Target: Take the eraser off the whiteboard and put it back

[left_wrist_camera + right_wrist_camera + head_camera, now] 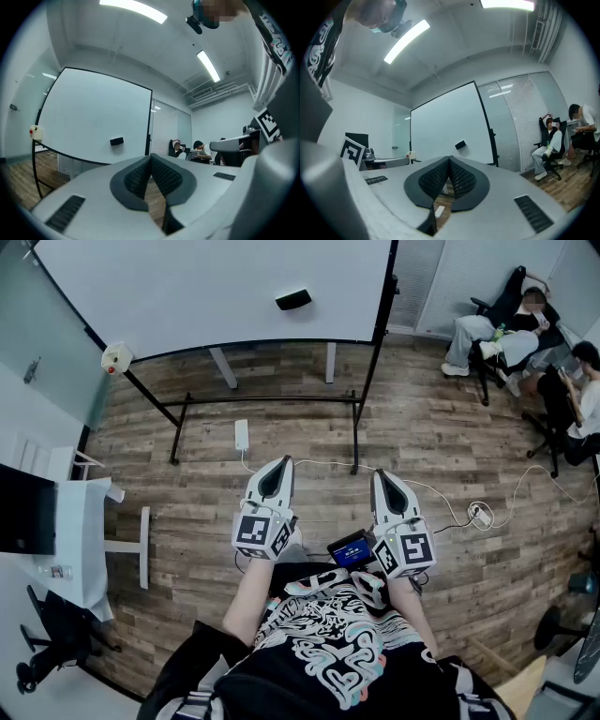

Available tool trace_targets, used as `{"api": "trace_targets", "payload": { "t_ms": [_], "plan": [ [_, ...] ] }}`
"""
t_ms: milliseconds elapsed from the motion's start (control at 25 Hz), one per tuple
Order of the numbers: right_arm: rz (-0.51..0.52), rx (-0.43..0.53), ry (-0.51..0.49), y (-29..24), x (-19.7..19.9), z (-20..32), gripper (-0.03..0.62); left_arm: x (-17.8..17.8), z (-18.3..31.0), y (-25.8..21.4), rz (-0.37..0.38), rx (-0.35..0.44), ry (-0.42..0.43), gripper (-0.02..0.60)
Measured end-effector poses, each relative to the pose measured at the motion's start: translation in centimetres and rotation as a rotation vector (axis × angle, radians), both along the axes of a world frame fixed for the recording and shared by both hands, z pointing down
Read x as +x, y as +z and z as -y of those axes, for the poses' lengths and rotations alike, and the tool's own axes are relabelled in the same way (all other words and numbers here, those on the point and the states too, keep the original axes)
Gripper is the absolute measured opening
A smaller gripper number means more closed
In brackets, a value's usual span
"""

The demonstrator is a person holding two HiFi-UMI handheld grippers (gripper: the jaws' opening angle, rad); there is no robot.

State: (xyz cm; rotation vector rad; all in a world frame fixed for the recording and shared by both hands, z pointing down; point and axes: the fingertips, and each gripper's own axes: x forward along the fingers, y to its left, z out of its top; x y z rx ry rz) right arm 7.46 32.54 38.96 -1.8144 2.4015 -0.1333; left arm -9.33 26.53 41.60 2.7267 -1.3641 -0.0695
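A black eraser (293, 299) sticks to the face of the big whiteboard (187, 287) ahead of me; it also shows as the small black eraser (116, 140) in the left gripper view and as the eraser (460, 145) in the right gripper view. My left gripper (277, 466) is held level in front of my body, jaws shut with nothing between them. Beside it, my right gripper (383, 476) is also level and shut on nothing. Both are well short of the board.
The whiteboard stands on a black wheeled frame (267, 399) over a wooden floor. A white power strip (242, 434) and cable lie under it. People sit on chairs (511, 329) at the far right. A white desk (75, 540) is at my left.
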Motion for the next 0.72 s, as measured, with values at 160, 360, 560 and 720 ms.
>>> {"api": "trace_targets", "payload": {
  "t_ms": [160, 360, 560, 720],
  "plan": [
    [-0.003, -0.001, -0.004, 0.2, 0.1, -0.6, 0.023, 0.3, -0.8, 0.2, 0.016, -0.003, 0.007, 0.028],
    [0.006, 0.01, 0.0, 0.0, 0.9, -0.8, 0.023, 0.5, -1.4, -0.4, 0.036, 0.022, -0.007, 0.028],
    [0.02, 0.022, 0.014, -0.1, 1.5, -0.7, 0.023, -0.4, -1.1, -0.5, 0.02, 0.015, -0.064, 0.028],
    [0.029, 0.012, 0.007, 0.6, 1.8, -1.0, 0.023, -0.9, -1.3, -0.2, 0.001, -0.004, -0.083, 0.028]
  ]
}}
